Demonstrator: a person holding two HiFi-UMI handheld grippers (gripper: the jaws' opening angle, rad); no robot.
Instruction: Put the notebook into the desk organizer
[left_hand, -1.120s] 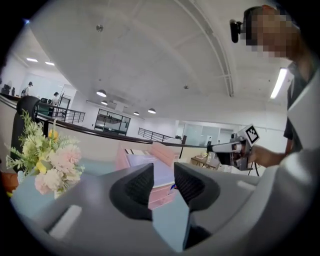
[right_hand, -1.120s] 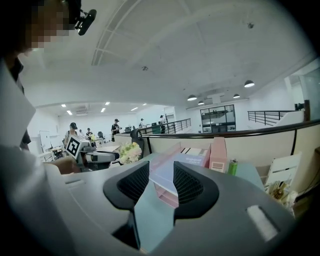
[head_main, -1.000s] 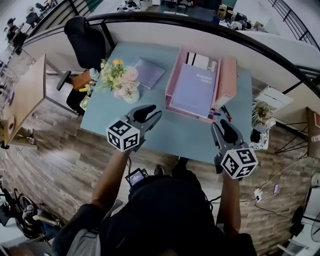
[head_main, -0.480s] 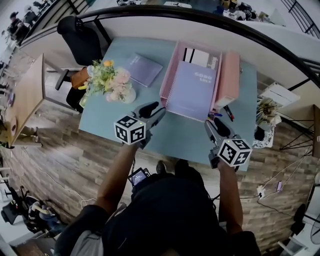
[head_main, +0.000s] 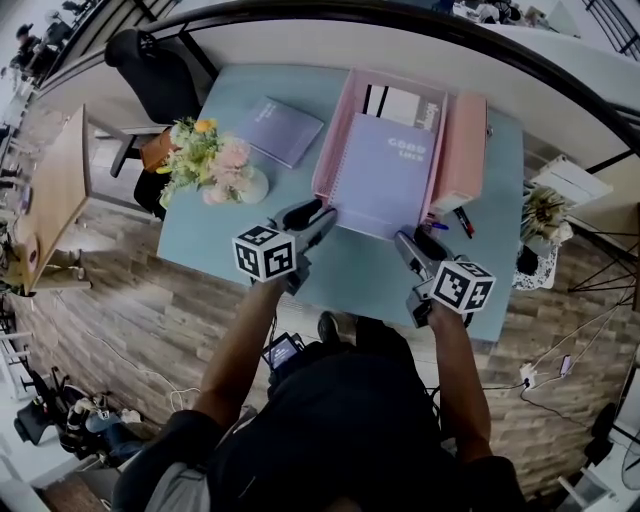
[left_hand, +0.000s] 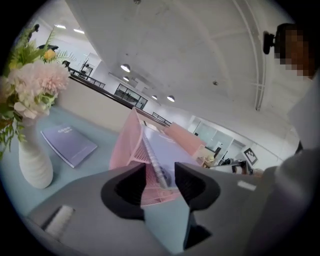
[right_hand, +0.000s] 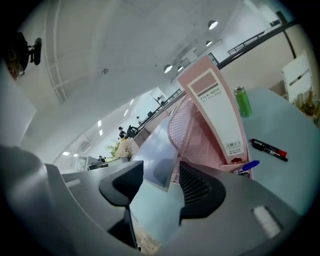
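A lavender spiral notebook (head_main: 385, 175) lies slanted in the pink mesh desk organizer (head_main: 330, 150), its near edge over the organizer's front. My left gripper (head_main: 320, 213) is open just before the notebook's near left corner. In the left gripper view the spiral edge (left_hand: 156, 162) shows beyond the gap of the left gripper (left_hand: 160, 176). My right gripper (head_main: 405, 242) is at the near right corner with its jaws opening. The notebook's corner (right_hand: 160, 157) shows in the gap of the right gripper (right_hand: 161, 176), and the pads stand clear of it.
A second lavender notebook (head_main: 285, 130) lies on the blue table (head_main: 230, 225) at the left, beside a white vase of flowers (head_main: 215, 165). A pink file box (head_main: 460, 150) stands right of the organizer. Pens (head_main: 450, 222) lie by it, and a green can (right_hand: 243, 101) stands behind.
Both grippers have moved forward to the near edge of the notebook in the organizer. The right gripper's jaws have spread wider.
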